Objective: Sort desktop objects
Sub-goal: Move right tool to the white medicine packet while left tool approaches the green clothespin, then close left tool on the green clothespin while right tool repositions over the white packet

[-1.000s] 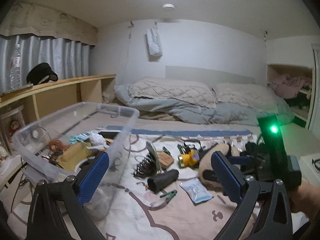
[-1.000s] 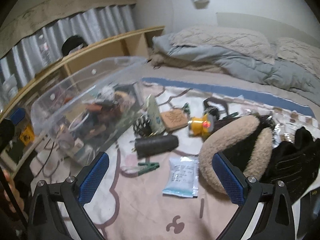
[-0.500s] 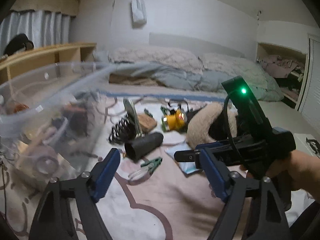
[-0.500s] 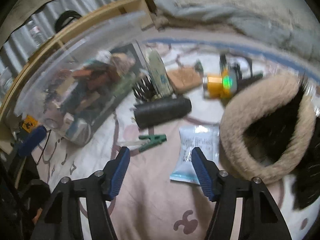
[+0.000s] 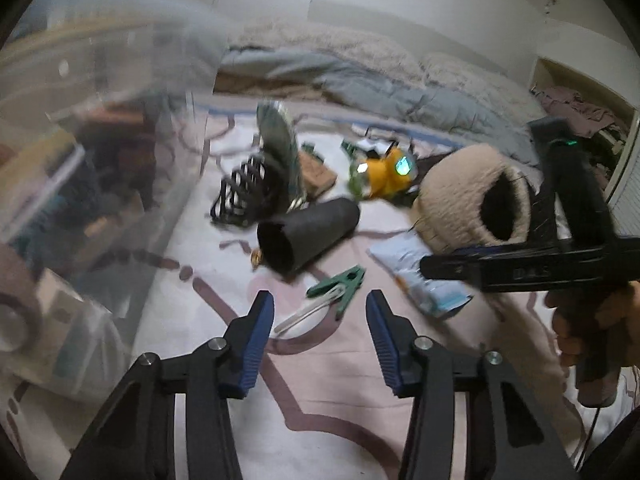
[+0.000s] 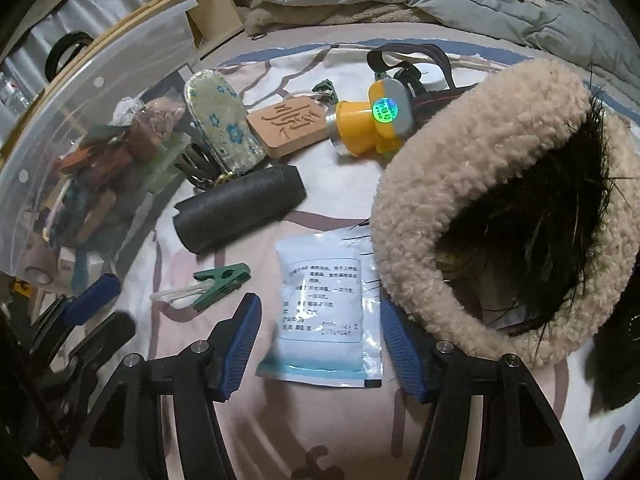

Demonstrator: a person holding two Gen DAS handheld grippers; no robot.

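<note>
Two handheld grippers bear down on a cluttered bedspread (image 6: 320,432), neither yet holding anything. Nearest, the right gripper (image 6: 320,332) stands with its jaws apart astride a white-and-blue sachet (image 6: 324,308) lying flat, pads not yet pressing it. The left gripper (image 5: 320,312) is closing, its jaws still apart on empty air just short of a green clothes peg (image 5: 340,286).

Beyond them lie a black tube (image 6: 240,208), a black claw hair clip (image 5: 244,192), a floral pouch (image 6: 222,120), a carved wooden tag (image 6: 286,124) and a yellow headlamp (image 6: 372,120). A fleece hat (image 6: 500,200) crowds the sachet's right edge, touching or overlapping it.

The clear storage bin (image 6: 100,92) at left already holds a jumble of small items, so sorting appears partly done, with most of the spread left to clear.

Open cloth lies on the near side of the peg and sachet; the bin wall hems the left gripper's side, and the two grippers work close together.
</note>
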